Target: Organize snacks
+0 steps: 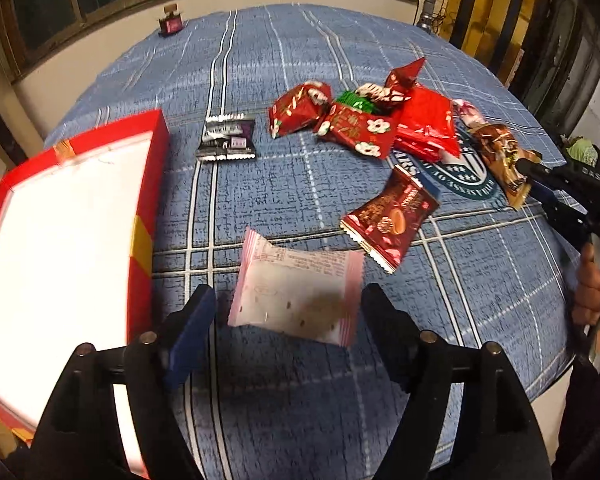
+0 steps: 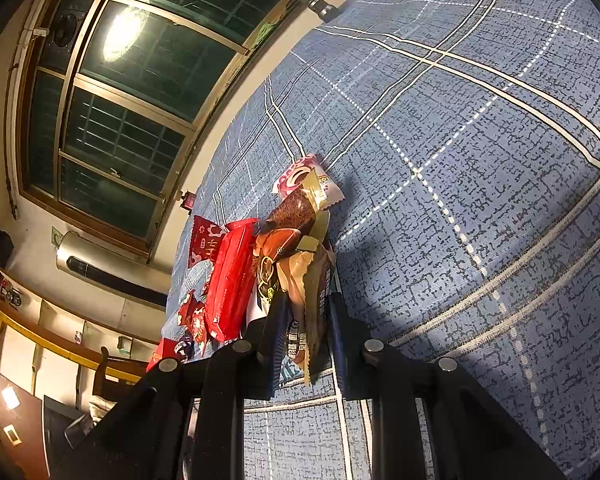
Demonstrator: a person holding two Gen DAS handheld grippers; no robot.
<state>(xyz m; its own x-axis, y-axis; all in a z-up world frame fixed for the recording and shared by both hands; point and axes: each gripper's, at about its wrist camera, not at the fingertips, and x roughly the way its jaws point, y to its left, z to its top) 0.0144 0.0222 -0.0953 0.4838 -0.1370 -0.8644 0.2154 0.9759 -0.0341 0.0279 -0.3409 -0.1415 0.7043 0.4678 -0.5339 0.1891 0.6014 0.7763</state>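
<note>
The left tongs stand spread around a pink packet on the tabletop, just beside the red box. The right tongs pinch a brown packet. Next, judging by this: close, lift, carry into the box.

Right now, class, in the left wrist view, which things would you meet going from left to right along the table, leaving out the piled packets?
Red box → black packet → pink packet → maroon packet → brown packet.
</note>
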